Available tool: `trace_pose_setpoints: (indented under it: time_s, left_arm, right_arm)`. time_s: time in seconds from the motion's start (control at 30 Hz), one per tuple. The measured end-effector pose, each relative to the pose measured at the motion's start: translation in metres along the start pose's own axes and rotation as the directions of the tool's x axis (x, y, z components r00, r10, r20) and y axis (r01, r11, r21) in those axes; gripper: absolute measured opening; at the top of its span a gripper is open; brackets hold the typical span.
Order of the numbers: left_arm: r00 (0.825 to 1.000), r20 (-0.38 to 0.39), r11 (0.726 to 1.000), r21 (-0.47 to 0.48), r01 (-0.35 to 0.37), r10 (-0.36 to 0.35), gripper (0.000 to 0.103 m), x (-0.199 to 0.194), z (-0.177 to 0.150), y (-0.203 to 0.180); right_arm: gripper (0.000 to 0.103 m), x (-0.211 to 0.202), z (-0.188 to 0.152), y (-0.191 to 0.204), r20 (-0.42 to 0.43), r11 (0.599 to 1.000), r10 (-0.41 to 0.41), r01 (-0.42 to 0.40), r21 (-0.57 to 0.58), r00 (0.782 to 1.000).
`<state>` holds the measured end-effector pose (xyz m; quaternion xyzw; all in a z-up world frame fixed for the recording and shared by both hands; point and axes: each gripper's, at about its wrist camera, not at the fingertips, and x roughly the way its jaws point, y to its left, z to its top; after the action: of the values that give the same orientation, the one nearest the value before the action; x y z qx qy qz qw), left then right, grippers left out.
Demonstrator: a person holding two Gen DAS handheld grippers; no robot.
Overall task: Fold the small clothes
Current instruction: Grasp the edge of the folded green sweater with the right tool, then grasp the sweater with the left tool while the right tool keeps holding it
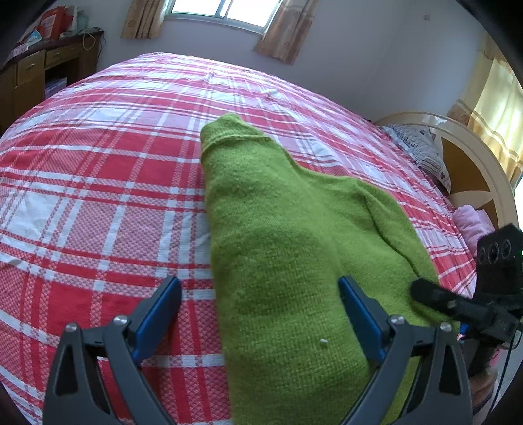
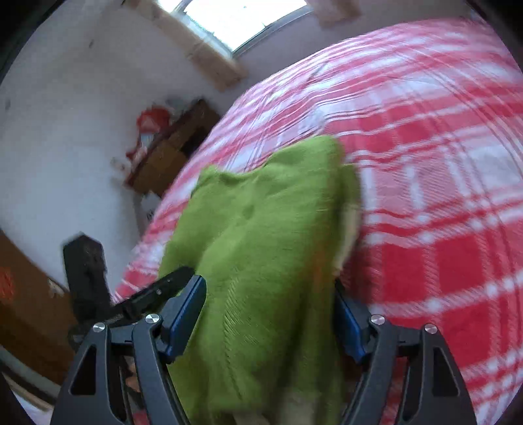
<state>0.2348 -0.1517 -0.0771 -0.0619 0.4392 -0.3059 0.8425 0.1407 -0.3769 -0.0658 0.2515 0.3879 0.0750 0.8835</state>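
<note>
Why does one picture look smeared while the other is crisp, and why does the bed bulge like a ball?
Right wrist view: motion blur smears the plaid bedspread and green sweater. Left wrist view: sharp, lit by daylight from the window. The fisheye lens bends the bed in both.

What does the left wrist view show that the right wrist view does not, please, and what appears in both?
Only the left wrist view shows the rounded headboard, a patterned pillow, a pink item beside it, and the sharp outline of the green sweater's sleeve. Only the right wrist view, which is motion-blurred, shows the brown furniture at the lower left. Both show the green sweater on the red plaid bedspread, the window, the wooden desk, and each hand-held gripper, left and right, with jaws apart and sweater fabric between them.
</note>
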Motion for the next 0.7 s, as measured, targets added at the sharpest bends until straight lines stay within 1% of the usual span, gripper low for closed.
trace_pose_setpoints:
  time_s: [0.07,0.1,0.13,0.17,0.2,0.23,0.3,0.37,0.4,0.47,0.53,0.6,0.7]
  left_arm:
    - [1.0,0.002,1.0,-0.002,0.007,-0.007,0.095,0.0,0.0,0.0]
    - [1.0,0.002,1.0,0.001,0.012,-0.012,0.091,0.0,0.0,0.0]
    - [1.0,0.003,1.0,0.01,0.022,-0.022,0.083,0.0,0.0,-0.003]
    - [0.999,0.003,0.999,0.021,0.036,-0.036,0.078,0.0,-0.001,-0.005]
    - [0.999,0.002,0.998,0.036,0.045,-0.045,0.072,0.0,-0.001,-0.009]
    - [0.999,0.006,0.998,0.042,0.035,-0.035,0.069,0.0,-0.002,-0.012]
    - [1.0,0.006,0.999,0.043,0.025,-0.026,0.066,-0.001,-0.002,-0.014]
    - [1.0,-0.008,1.0,0.011,0.024,-0.024,0.06,-0.002,-0.002,-0.015]
    - [1.0,-0.015,1.0,0.009,0.009,-0.009,0.057,-0.006,-0.003,-0.019]
    - [0.999,-0.031,0.999,0.042,-0.027,0.028,0.054,-0.013,-0.006,-0.028]
    - [0.997,-0.061,0.997,0.067,-0.044,0.048,0.053,-0.022,-0.014,-0.034]
    - [0.993,-0.11,0.998,0.059,-0.031,0.038,0.053,-0.037,-0.027,-0.037]
    - [0.983,-0.18,1.0,-0.009,0.013,-0.015,0.053,-0.059,-0.049,-0.032]
  right_arm:
    - [0.073,0.008,0.003,0.007,-0.016,0.998,-0.04,0.039,-0.042,0.999]
    - [0.065,0.01,0.004,0.007,-0.021,0.998,-0.051,0.05,-0.043,0.998]
    - [0.059,0.011,0.005,0.006,-0.024,0.998,-0.058,0.058,-0.034,0.998]
    - [0.055,0.011,0.004,0.006,-0.023,0.998,-0.059,0.059,-0.034,0.998]
    - [0.049,0.01,0.002,0.007,-0.023,0.998,-0.059,0.058,-0.039,0.998]
    - [0.046,0.008,-0.001,0.009,-0.018,0.997,-0.066,0.065,-0.046,0.998]
    - [0.043,0.006,-0.004,0.012,-0.013,0.997,-0.071,0.071,-0.025,0.997]
    - [0.041,0.004,-0.006,0.016,-0.015,0.997,-0.072,0.072,-0.003,0.997]
    - [0.04,0.001,-0.007,0.018,-0.017,0.997,-0.071,0.071,0.003,0.997]
    - [0.039,-0.007,-0.009,0.026,-0.027,0.998,-0.055,0.055,0.01,0.998]
    - [0.039,-0.018,-0.017,0.035,-0.046,0.999,-0.026,0.027,0.02,0.999]
    - [0.039,-0.031,-0.033,0.043,-0.074,1.0,-0.014,0.015,0.014,0.997]
    - [0.039,-0.047,-0.061,0.046,-0.107,1.0,0.018,-0.016,0.021,0.994]
